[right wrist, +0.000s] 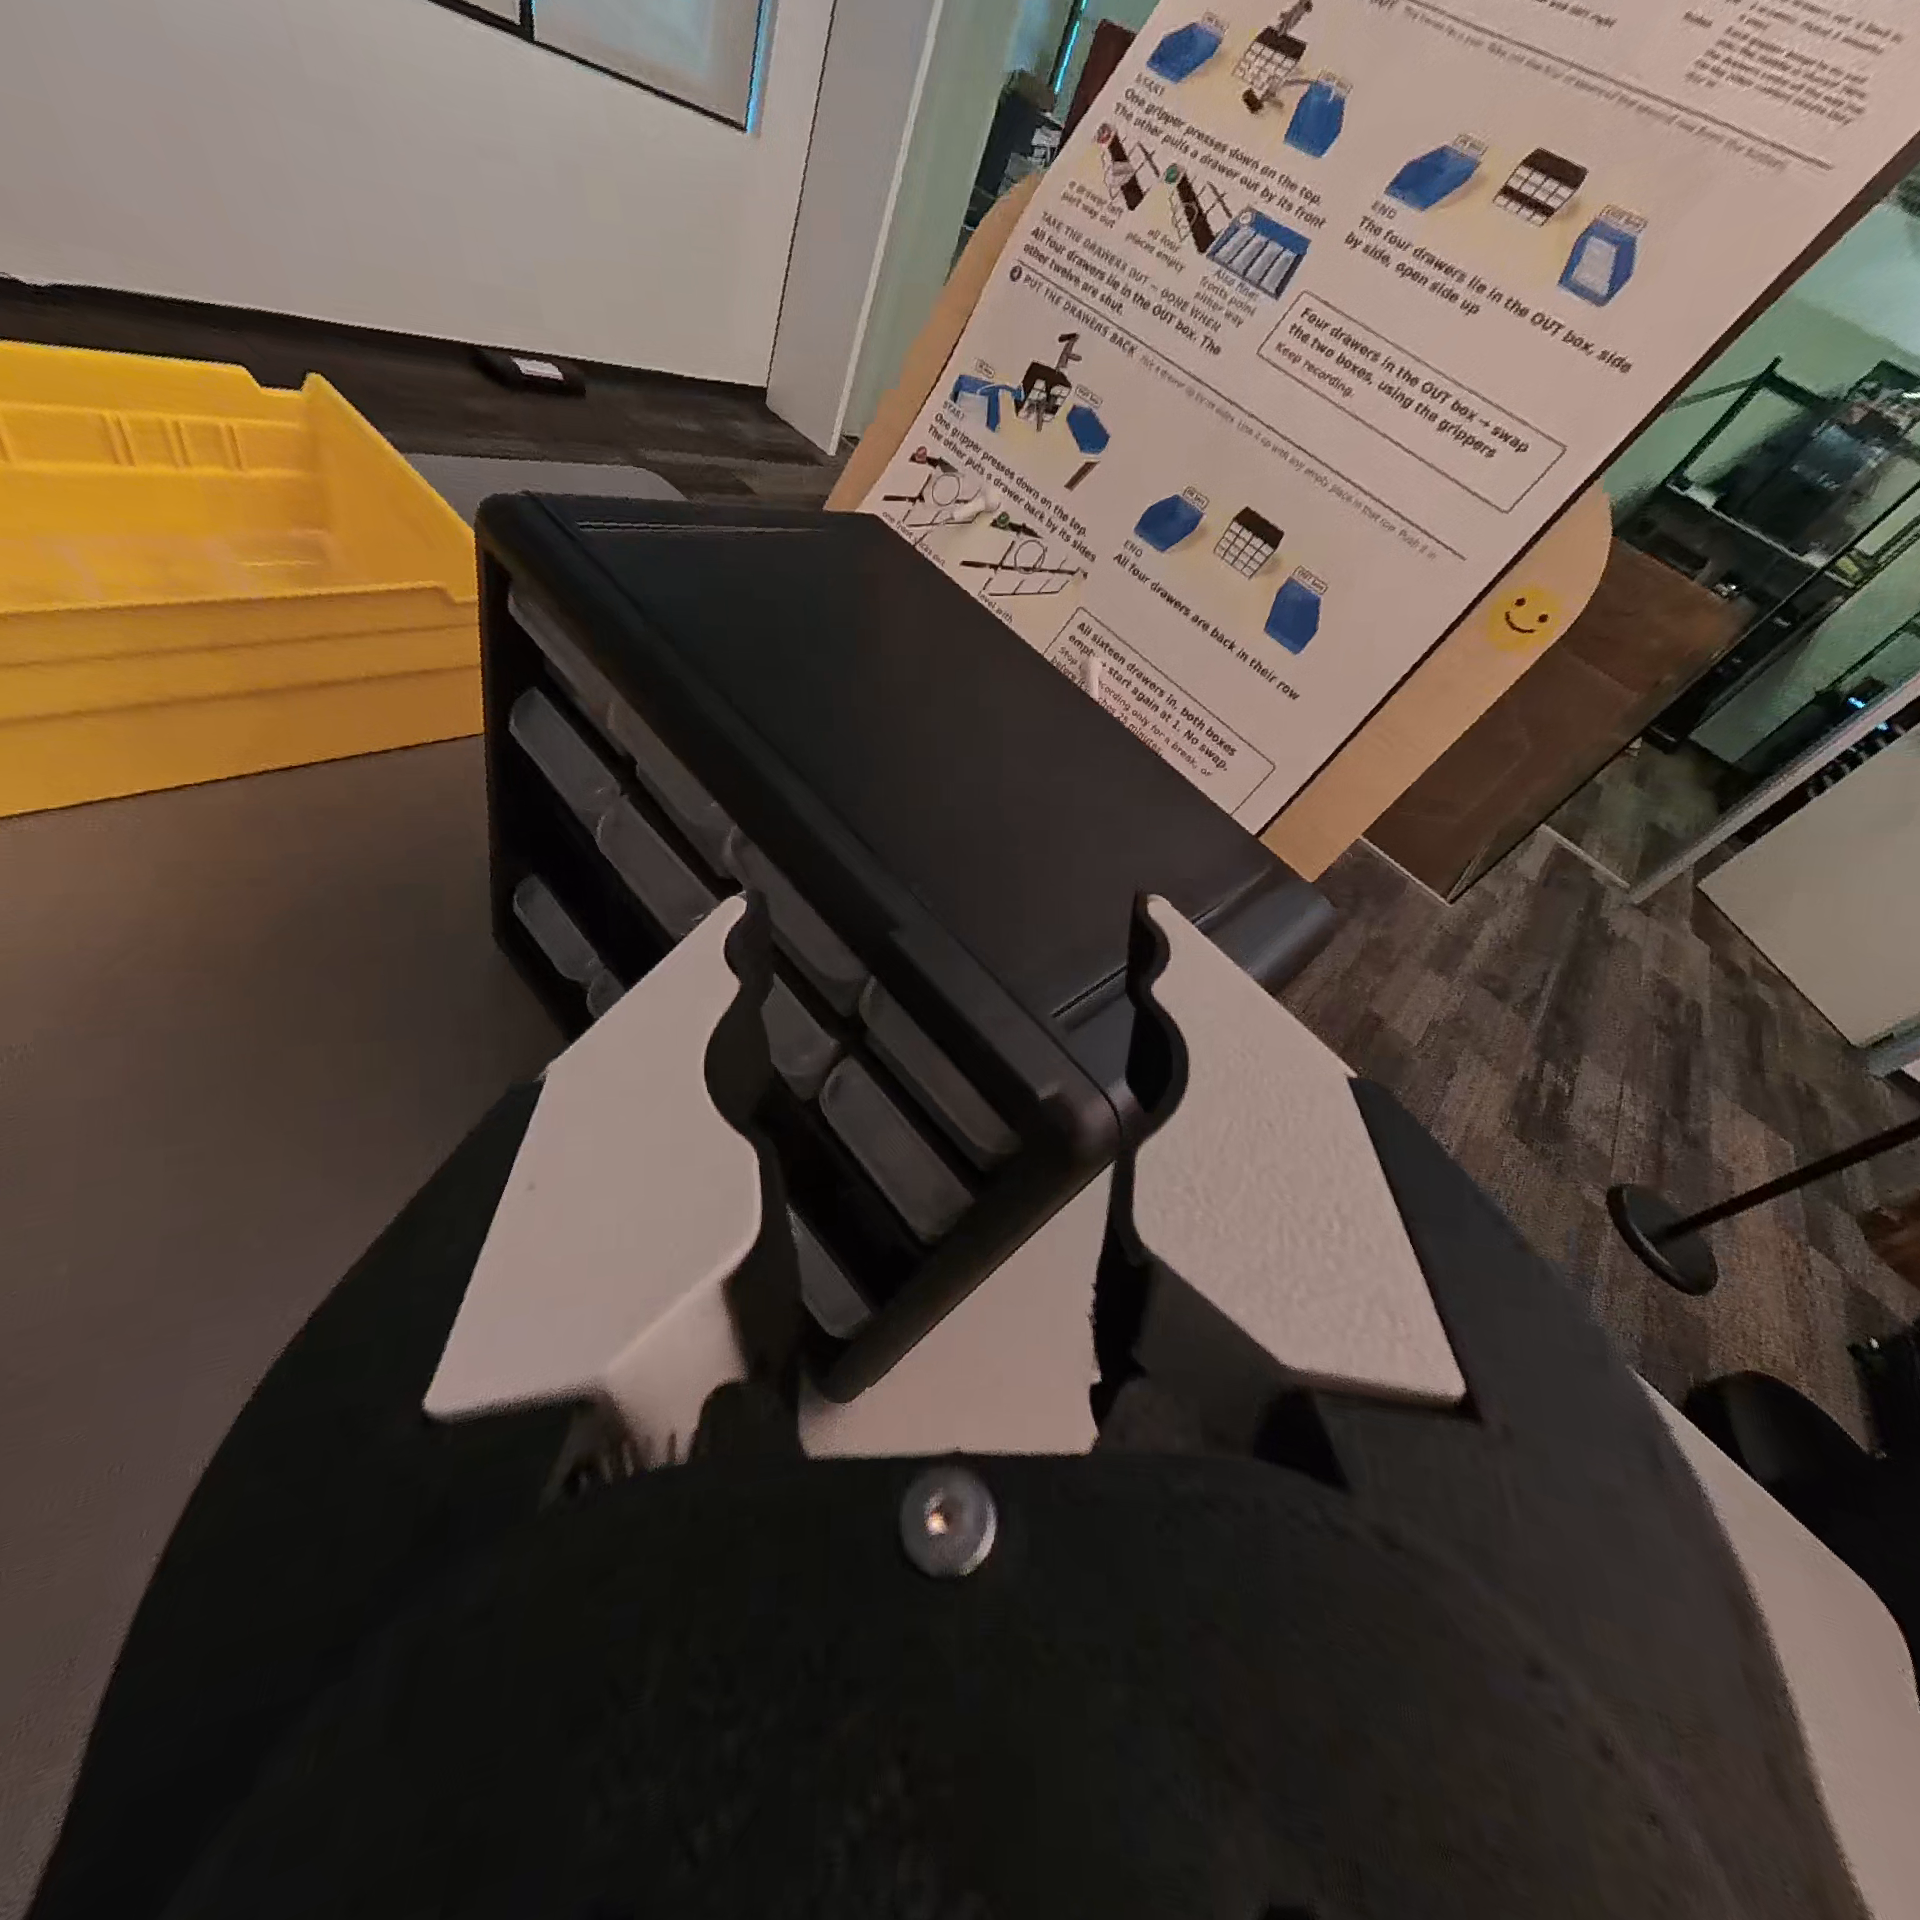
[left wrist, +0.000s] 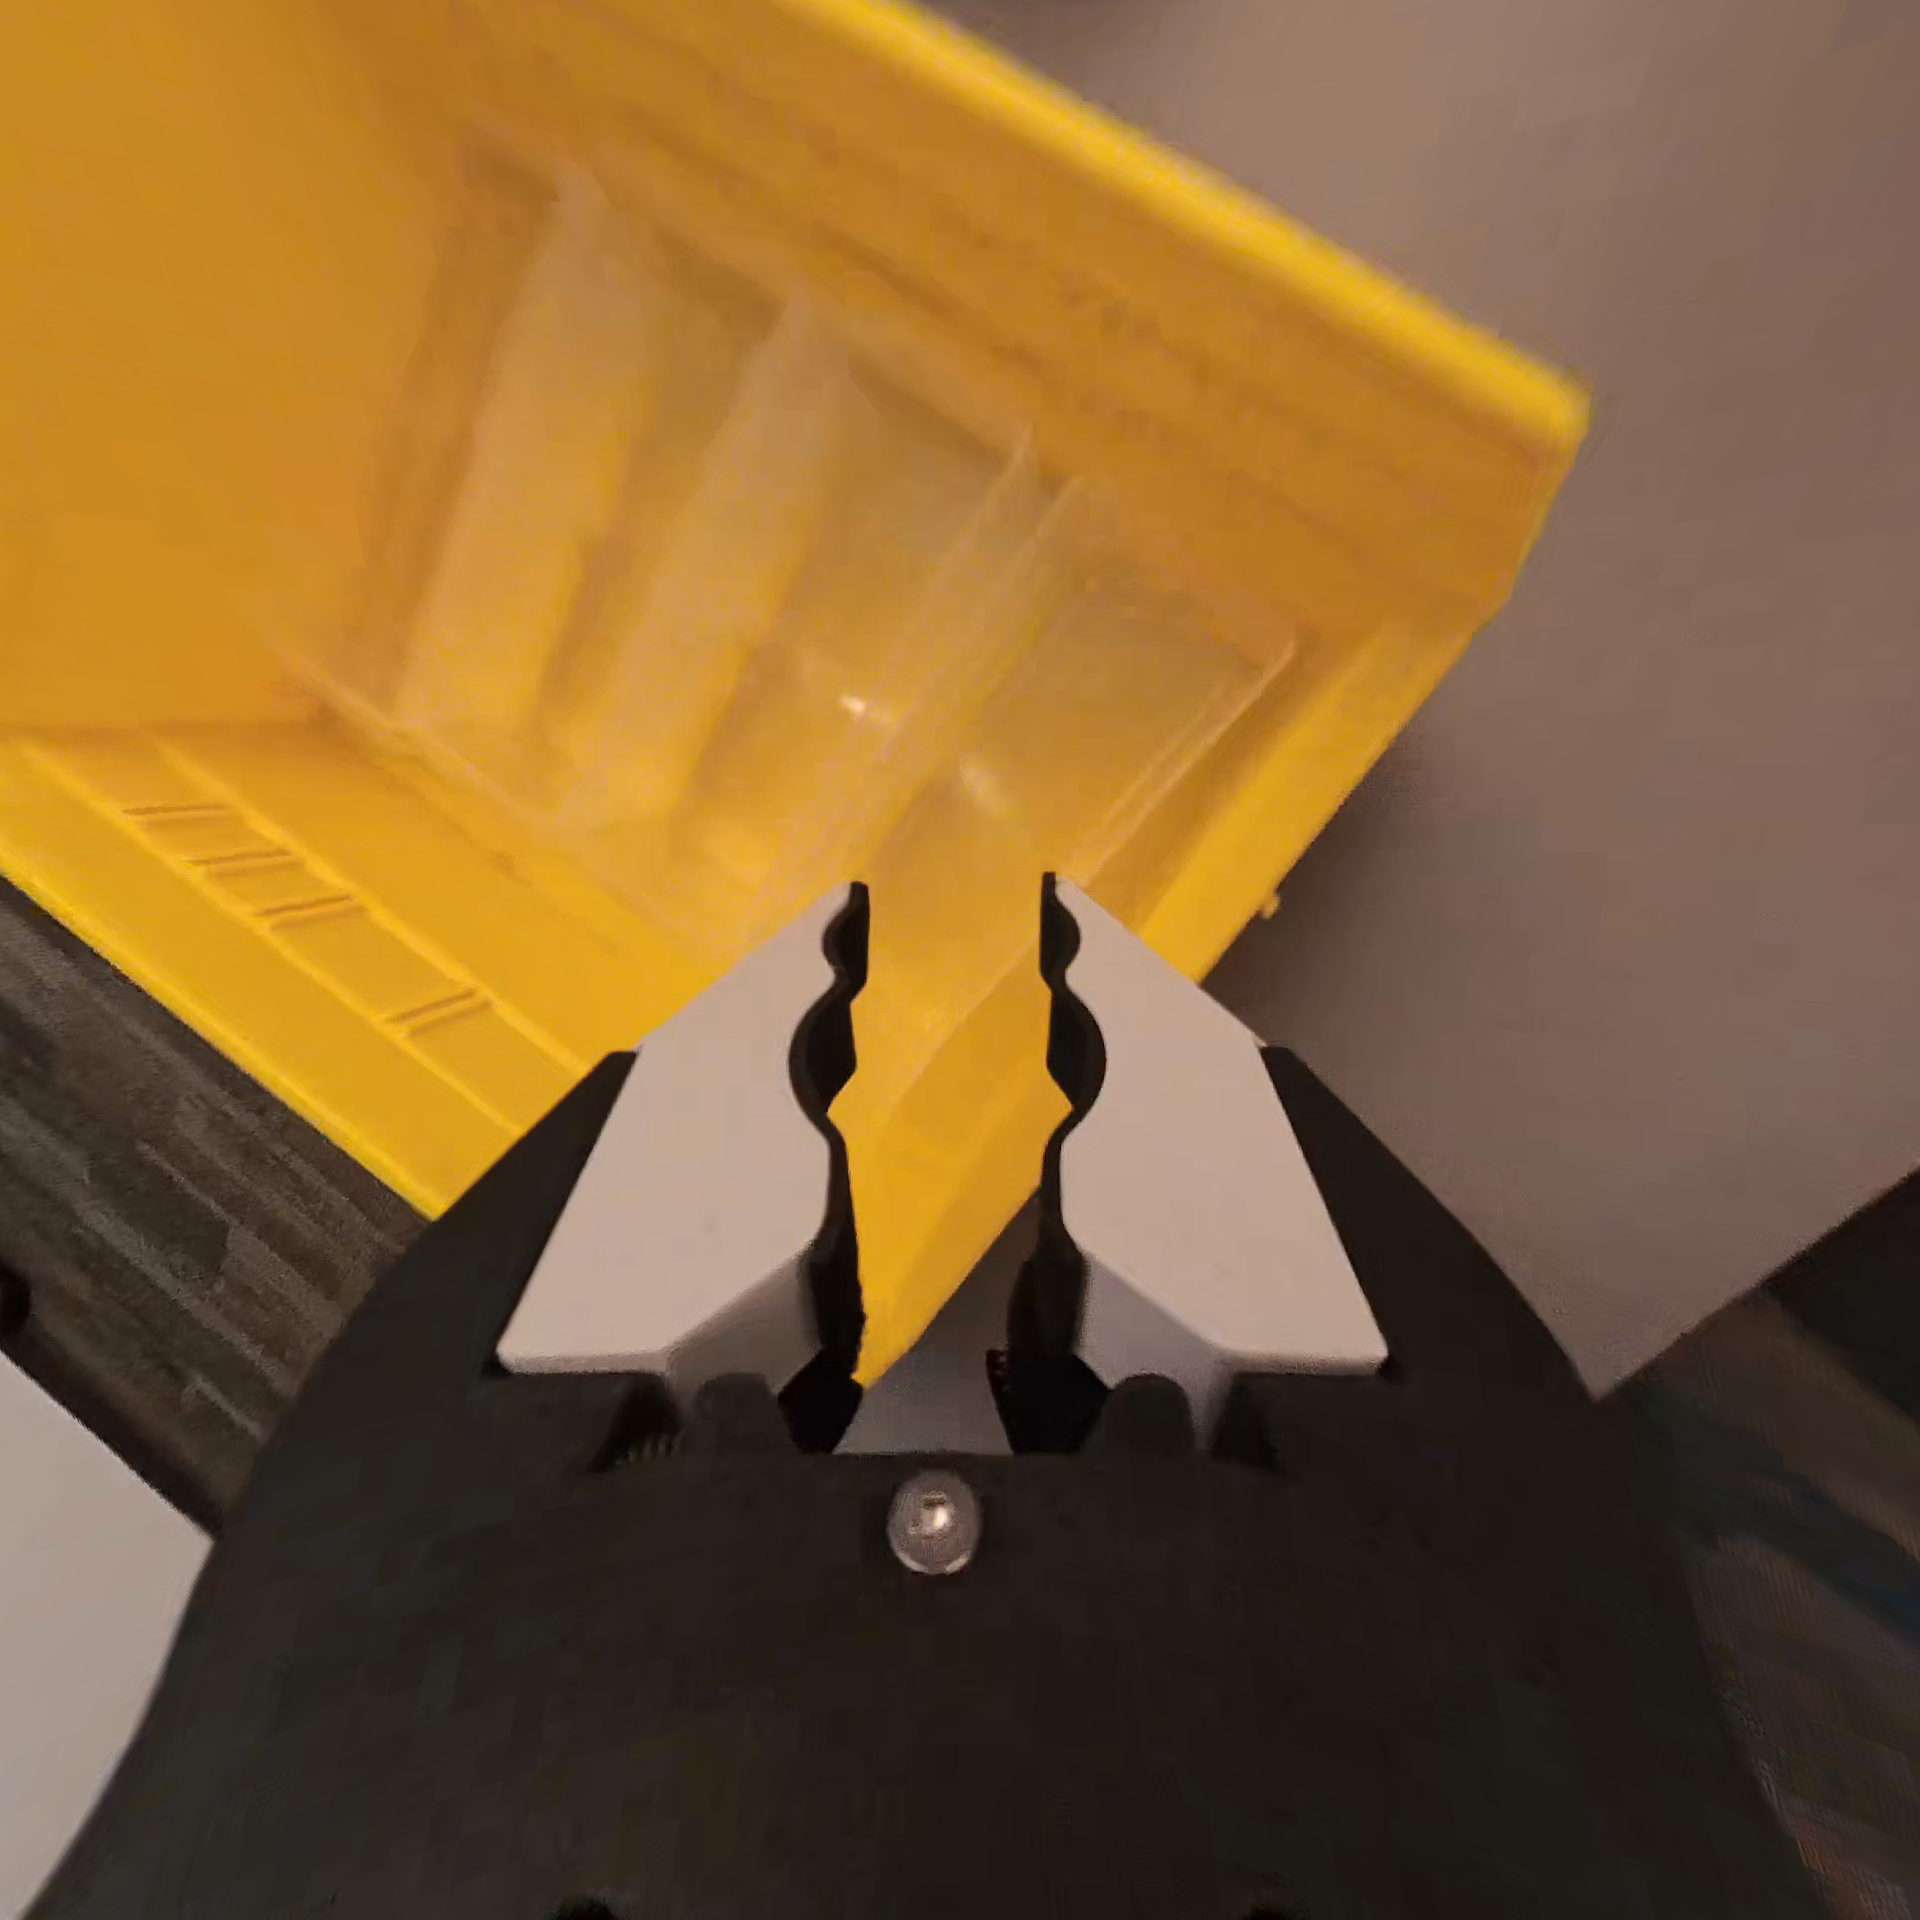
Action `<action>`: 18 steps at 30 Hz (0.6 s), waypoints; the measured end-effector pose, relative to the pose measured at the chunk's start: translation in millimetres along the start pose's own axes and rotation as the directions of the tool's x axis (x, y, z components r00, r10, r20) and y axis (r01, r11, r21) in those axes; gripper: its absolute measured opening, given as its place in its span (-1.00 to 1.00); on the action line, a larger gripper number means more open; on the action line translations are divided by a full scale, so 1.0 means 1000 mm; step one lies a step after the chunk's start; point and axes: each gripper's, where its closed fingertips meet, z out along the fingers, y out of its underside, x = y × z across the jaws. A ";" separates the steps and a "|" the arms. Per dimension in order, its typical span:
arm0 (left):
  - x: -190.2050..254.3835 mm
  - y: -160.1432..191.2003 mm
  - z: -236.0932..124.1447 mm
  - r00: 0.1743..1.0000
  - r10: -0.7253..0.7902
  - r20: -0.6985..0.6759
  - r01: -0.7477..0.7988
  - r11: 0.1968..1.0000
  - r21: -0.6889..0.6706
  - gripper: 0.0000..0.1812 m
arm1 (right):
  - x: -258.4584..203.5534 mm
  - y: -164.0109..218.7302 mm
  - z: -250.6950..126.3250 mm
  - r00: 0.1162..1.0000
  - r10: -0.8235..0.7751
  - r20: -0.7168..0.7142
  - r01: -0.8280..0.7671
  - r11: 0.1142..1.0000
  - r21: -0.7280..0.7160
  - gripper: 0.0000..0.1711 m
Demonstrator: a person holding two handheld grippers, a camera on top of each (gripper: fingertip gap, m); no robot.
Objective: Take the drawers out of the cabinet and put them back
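A yellow bin [left wrist: 260,416] fills the left wrist view, and several clear drawers [left wrist: 623,520] lie side by side in it. My left gripper [left wrist: 953,888] is over the bin's near corner. Its jaws are partly closed on the near end of one clear drawer [left wrist: 1091,707]. The view is blurred. In the right wrist view, the black cabinet [right wrist: 883,727] stands on the table with grey drawers [right wrist: 904,1132] in its front. My right gripper [right wrist: 945,914] is open, and its jaws straddle the cabinet's near top corner. The bin [right wrist: 208,665] is to the cabinet's left.
The grey table [right wrist: 260,987] runs left of the cabinet toward the bin. An instruction poster [right wrist: 1351,364] leans behind the cabinet. A stanchion base [right wrist: 1662,1236] stands on the carpet to the right. A white wall is at the back. Left tips to right tips: about 50 cm.
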 end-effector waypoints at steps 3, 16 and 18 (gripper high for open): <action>-0.004 0.029 0.007 0.997 0.023 -0.068 -0.033 0.989 -0.147 -0.64 | 0.001 -0.005 -0.001 1.000 0.000 0.004 0.000 1.000 0.023 -0.21; 0.000 0.060 0.028 0.952 0.182 -0.246 -0.255 0.917 -0.308 -0.98 | 0.018 0.013 0.011 0.999 0.023 -0.034 -0.024 0.999 -0.025 -0.21; 0.000 0.060 0.014 0.950 0.185 -0.251 -0.262 0.911 -0.319 -1.00 | 0.019 0.015 0.011 0.999 0.030 -0.033 -0.031 0.999 -0.024 -0.21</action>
